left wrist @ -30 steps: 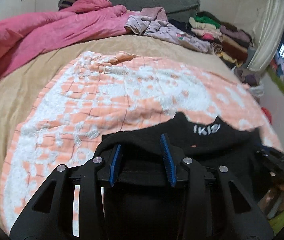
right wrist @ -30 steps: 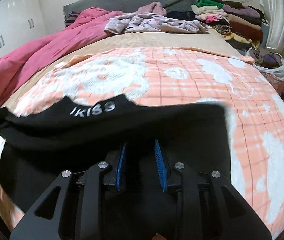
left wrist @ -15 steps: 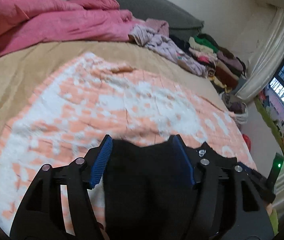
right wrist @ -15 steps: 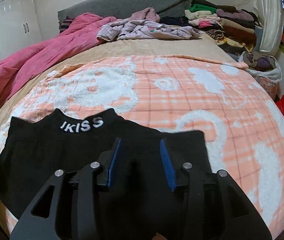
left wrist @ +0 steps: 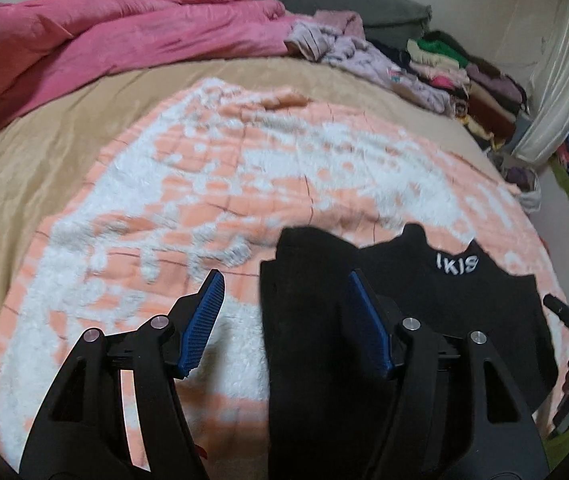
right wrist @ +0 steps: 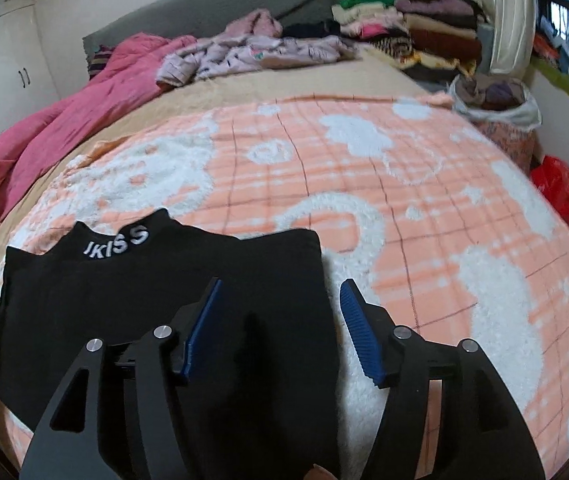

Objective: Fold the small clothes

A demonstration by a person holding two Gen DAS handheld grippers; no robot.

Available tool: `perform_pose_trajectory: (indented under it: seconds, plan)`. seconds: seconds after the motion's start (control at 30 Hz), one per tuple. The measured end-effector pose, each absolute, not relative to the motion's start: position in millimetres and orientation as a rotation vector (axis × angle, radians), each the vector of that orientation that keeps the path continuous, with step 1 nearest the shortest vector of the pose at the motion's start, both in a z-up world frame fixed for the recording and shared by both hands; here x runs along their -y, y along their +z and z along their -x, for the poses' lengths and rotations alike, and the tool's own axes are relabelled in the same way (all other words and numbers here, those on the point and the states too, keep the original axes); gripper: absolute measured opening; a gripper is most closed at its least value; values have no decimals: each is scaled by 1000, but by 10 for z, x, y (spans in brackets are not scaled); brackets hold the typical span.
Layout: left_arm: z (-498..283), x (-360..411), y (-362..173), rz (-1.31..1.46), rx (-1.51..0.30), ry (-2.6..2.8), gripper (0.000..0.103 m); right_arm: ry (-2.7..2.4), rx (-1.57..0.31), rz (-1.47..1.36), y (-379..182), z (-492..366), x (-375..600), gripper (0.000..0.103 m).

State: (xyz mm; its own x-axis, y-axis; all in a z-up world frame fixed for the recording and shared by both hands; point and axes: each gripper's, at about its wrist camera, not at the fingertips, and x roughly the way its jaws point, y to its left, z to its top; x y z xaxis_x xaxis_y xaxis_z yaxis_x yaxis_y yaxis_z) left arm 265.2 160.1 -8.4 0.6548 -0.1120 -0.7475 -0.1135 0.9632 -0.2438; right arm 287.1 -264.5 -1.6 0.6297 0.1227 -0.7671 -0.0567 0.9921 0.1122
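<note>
Left gripper (left wrist: 284,312): jaws are standing apart, blue pads clear of the cloth; released. The left edge of the black top (left wrist: 424,312) is lying between and beneath the pads, its right pad hanging over the fabric, its left pad over the orange-and-white blanket (left wrist: 204,184).

Right gripper (right wrist: 280,320): jaws are opening at this moment. The top's right edge is lying between them, and neither pad is pressing on it.

The black top (right wrist: 132,280) is lying flat on the near part of the blanket (right wrist: 404,184), its high collar with white lettering pointing towards the far side. In the left wrist view the garment's left part is lying doubled over the body.

Beyond the blanket, a tan bedsheet (right wrist: 284,80) is showing around its far and left edges. Farther from the blanket, a pink quilt (left wrist: 104,40) is lying bunched to the far left, with a crumpled lilac garment (right wrist: 252,56) beside it. A stack of folded clothes (right wrist: 404,28) is standing at the far right of the blanket, against a grey headboard (right wrist: 224,12). A bag of clothes (right wrist: 496,100) is sitting off the blanket's right edge, a red bag (right wrist: 556,188) nearer along that side.
</note>
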Motion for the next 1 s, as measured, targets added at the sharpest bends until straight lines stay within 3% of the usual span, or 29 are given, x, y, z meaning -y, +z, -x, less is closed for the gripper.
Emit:
perform_pose_trajectory:
  seconds: [0.17,0.27,0.3,0.4,0.43,0.47,0.73,1.0]
  plan:
    - [-2796,-1488,-211,244,-911,-20,54,73,-953,-121,-239,-3091,2739,59]
    - [-2796,-1432,-239,217,-906,-20,23,100,-967,-167,-318,-3135,2776,47]
    - [-2784,-1422,-246,207,-904,-14,17,124,-969,-193,-337,-3131,2784,37]
    - [-2726,-1453,-248,223,-885,-11,7,164,-944,-197,-318,-3078,2759,20]
    - [-2685,-1467,-223,228,-870,-9,6,167,-925,-176,-291,-3043,2739,11]
    - [-2649,-1462,-182,224,-855,-9,4,162,-913,-162,-255,-3025,2725,9]
    - [-2507,-1397,301,159,-695,7,4,171,-752,-153,188,-2939,2720,8]
    - [-2758,-1328,46,121,-754,60,4,117,-790,-115,-3,-3131,2658,8]
